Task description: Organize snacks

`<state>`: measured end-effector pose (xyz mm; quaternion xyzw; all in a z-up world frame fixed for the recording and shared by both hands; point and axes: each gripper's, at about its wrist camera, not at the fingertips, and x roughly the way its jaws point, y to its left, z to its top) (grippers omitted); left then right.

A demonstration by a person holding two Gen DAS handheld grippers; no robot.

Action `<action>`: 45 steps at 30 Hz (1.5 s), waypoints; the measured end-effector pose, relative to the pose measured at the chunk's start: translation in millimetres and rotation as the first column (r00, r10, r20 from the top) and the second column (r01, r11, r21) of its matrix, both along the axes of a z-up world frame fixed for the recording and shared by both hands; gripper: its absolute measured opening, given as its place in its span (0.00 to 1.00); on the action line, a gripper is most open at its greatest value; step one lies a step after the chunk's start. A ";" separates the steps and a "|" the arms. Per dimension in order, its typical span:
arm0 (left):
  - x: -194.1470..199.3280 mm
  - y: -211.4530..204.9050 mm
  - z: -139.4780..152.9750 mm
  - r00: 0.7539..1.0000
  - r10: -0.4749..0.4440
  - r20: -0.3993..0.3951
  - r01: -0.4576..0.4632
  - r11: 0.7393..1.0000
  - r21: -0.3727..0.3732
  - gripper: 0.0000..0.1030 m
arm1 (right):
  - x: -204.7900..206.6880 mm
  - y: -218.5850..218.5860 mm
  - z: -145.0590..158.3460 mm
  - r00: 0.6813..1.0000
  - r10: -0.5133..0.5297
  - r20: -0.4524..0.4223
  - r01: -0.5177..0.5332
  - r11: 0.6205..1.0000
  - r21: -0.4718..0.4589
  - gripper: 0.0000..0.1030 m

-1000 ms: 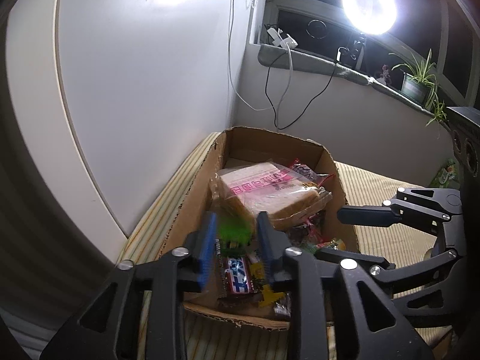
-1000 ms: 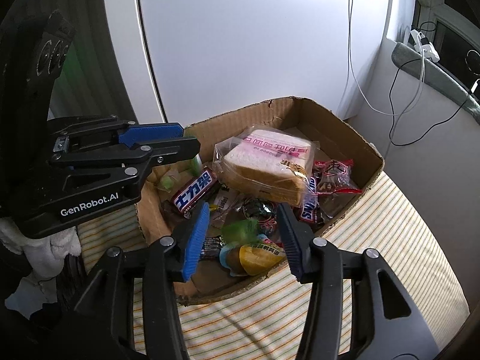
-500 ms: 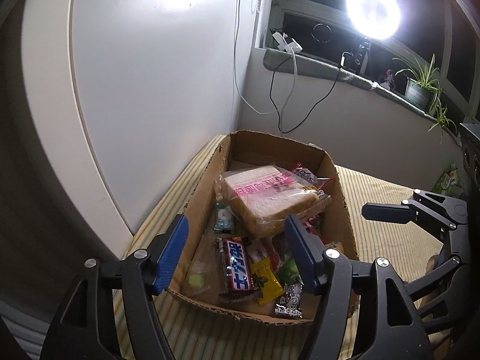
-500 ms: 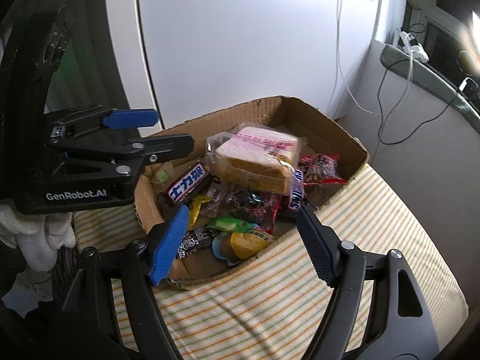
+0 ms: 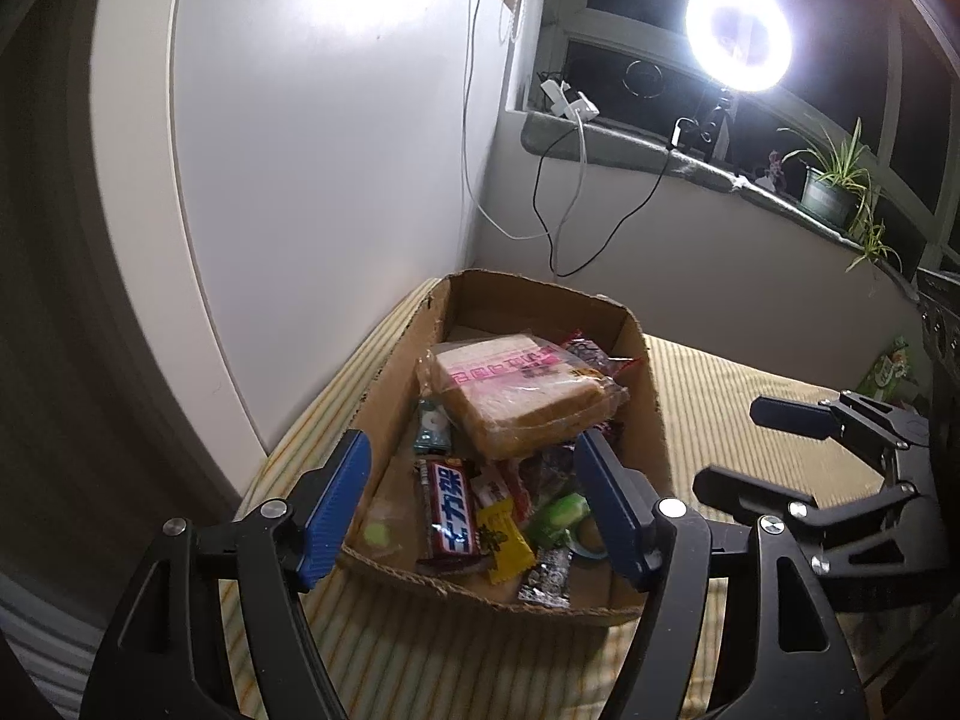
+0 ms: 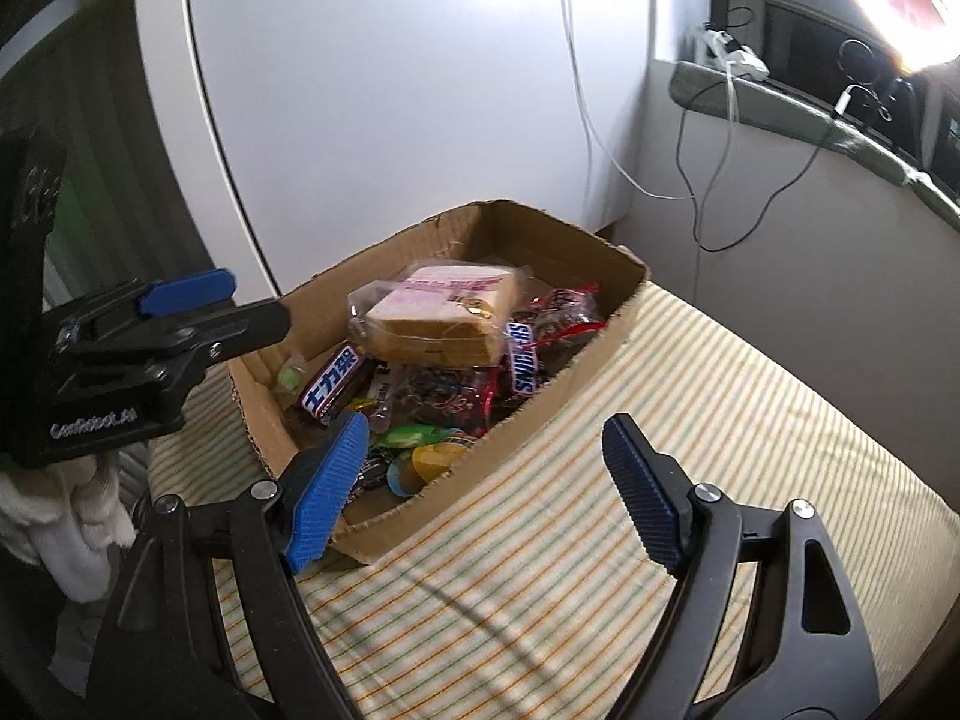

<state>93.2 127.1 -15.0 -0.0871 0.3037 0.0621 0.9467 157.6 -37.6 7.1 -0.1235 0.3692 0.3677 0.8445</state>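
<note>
Both your left gripper (image 5: 471,504) and right gripper (image 6: 489,483) just opened wide, empty. Snacks sit piled in the brown cardboard box (image 6: 606,267); the bagged sliced bread (image 5: 516,396) on top could slide if you dig underneath.

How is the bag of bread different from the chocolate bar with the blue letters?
The bagged bread is big, pale and square in a clear wrapper; the chocolate bar is small, long and dark. The bread sits on top of the pile, the bar lies lower, near the front. Both are in the cardboard box.
</note>
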 end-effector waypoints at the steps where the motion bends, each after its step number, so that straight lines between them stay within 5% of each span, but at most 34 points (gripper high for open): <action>1: -2.2 -1.7 0.7 1.000 -0.001 0.002 0.001 1.000 0.002 0.68 | -0.5 -2.2 1.5 1.000 -0.005 0.003 0.005 1.000 0.004 0.81; 8: -18.6 -14.1 7.8 1.000 0.010 0.026 -0.010 1.000 0.017 0.69 | -5.6 -11.6 9.8 0.999 -0.043 0.026 0.043 0.999 0.017 0.81; 11: -25.3 -17.5 9.9 0.999 0.020 0.036 -0.021 1.000 0.023 0.78 | -9.1 -15.1 11.7 0.997 -0.064 0.038 0.063 0.998 0.020 0.81; 45: -45.4 -30.7 9.9 0.999 0.031 0.035 -0.032 0.999 0.022 0.78 | -19.9 -43.2 12.3 0.992 -0.125 0.010 0.125 0.991 0.052 0.81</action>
